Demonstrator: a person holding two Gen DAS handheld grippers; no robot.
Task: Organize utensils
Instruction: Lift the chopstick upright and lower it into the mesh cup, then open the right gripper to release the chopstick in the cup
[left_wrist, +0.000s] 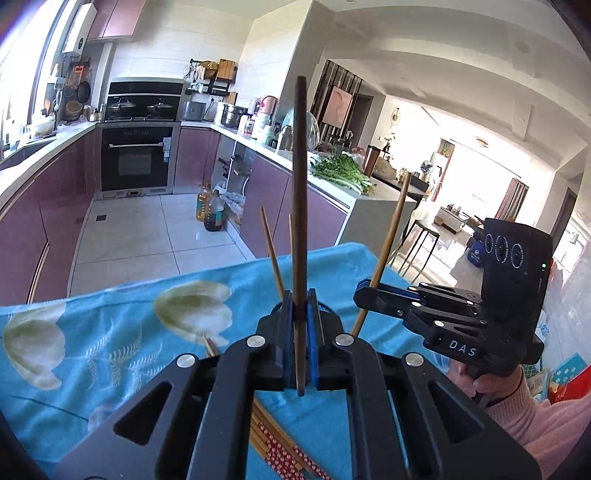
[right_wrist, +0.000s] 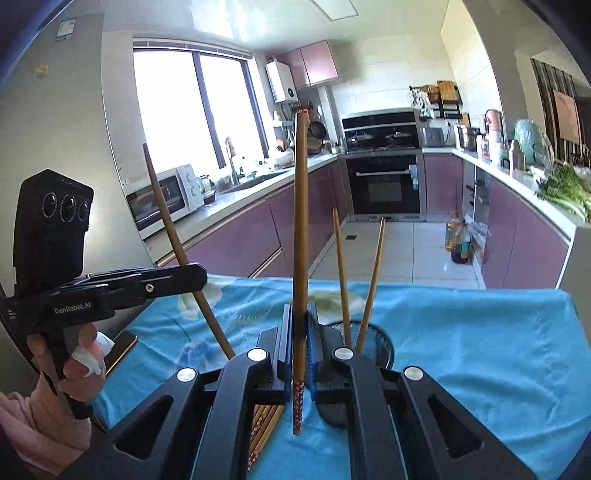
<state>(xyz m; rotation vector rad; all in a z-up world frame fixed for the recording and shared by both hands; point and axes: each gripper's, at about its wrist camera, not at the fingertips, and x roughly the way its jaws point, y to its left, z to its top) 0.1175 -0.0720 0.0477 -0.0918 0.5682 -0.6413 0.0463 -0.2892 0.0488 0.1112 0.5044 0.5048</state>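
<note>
My left gripper (left_wrist: 300, 295) is shut on a dark brown chopstick (left_wrist: 300, 177) that stands nearly upright above the blue flowered tablecloth (left_wrist: 110, 332). My right gripper (right_wrist: 300, 310) is shut on a lighter chopstick (right_wrist: 300, 221) with a red patterned end, also upright. Each gripper shows in the other's view: the right gripper (left_wrist: 361, 290) at the right, the left gripper (right_wrist: 201, 273) at the left. A black mesh holder (right_wrist: 384, 343) stands just beyond the right gripper with two chopsticks (right_wrist: 343, 277) leaning in it. Several loose chopsticks (right_wrist: 264, 421) lie on the cloth under the grippers.
A phone (right_wrist: 120, 347) lies at the table's left edge. Beyond the table's far edge are the tiled kitchen floor, oil bottles (left_wrist: 212, 214) by the purple cabinets, and a stool (left_wrist: 421, 236) to the right. A hand and pink sleeve (left_wrist: 524, 406) hold the right gripper.
</note>
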